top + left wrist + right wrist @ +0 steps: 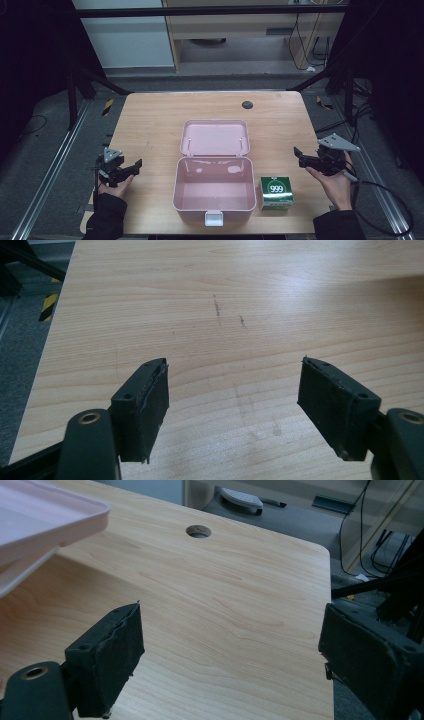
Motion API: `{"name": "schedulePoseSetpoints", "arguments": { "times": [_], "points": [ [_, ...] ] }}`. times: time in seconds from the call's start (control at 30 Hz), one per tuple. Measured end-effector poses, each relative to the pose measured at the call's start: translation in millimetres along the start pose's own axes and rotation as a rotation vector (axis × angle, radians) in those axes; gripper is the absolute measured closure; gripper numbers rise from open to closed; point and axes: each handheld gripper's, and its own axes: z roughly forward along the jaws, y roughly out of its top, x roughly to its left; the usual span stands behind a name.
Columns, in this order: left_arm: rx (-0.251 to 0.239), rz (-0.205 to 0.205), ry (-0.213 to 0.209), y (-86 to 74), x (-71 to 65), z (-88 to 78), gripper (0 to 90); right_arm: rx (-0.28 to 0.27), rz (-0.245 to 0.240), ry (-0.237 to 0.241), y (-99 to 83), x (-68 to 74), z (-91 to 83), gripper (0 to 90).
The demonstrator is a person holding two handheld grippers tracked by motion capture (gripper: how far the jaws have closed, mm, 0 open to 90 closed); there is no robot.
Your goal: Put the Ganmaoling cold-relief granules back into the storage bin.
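A pink plastic box (214,192) stands open in the middle of the wooden table, its lid (215,137) laid back flat and its inside bare. A small green and white carton marked 999 (276,192) sits just right of the box. My left gripper (131,168) hovers near the table's left edge, open, with bare wood between its pads (150,407). My right gripper (301,156) is open near the right edge, above and right of the carton. In the right gripper view the pink lid's corner (45,520) shows at upper left, and that gripper (230,645) holds nothing.
The table (150,120) has a round cable hole (247,105) at the back centre, also seen as a hole (198,531) in the right gripper view. A cable (385,200) trails from the right gripper off the table's right side. Dark frame struts stand beyond both sides.
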Motion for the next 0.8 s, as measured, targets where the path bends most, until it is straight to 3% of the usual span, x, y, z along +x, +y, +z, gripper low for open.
{"name": "schedulePoseSetpoints", "arguments": {
  "times": [0.07,0.13,0.23,0.27,0.5,0.73,0.8],
  "points": [
    [0.004,0.002,-0.001,-0.2,-0.4,0.9,27.6,0.012,-0.014,0.024,5.0,2.3,-1.1,11.0],
    [0.008,0.003,-0.002,-0.2,-0.6,1.6,27.7,0.03,-0.074,0.057,15.2,7.8,-2.7,10.6],
    [0.012,0.006,-0.001,-0.5,-1.0,2.0,27.7,0.029,-0.105,0.072,21.6,11.8,-4.0,10.6],
    [0.015,0.006,-0.003,-0.7,-0.9,2.5,27.6,0.026,-0.137,0.091,30.2,15.8,-5.5,10.5],
    [0.022,0.01,-0.006,-1.8,-0.6,5.0,27.6,0.04,-0.213,0.138,50.7,22.9,-10.1,9.9],
    [0.028,0.022,-0.006,-2.8,-2.4,6.4,27.6,0.099,-0.307,0.216,63.0,34.2,-14.7,9.4],
    [0.029,0.023,-0.004,-2.9,-2.6,6.7,27.6,0.129,-0.363,0.256,65.2,41.3,-17.1,8.8]
  ]
}}
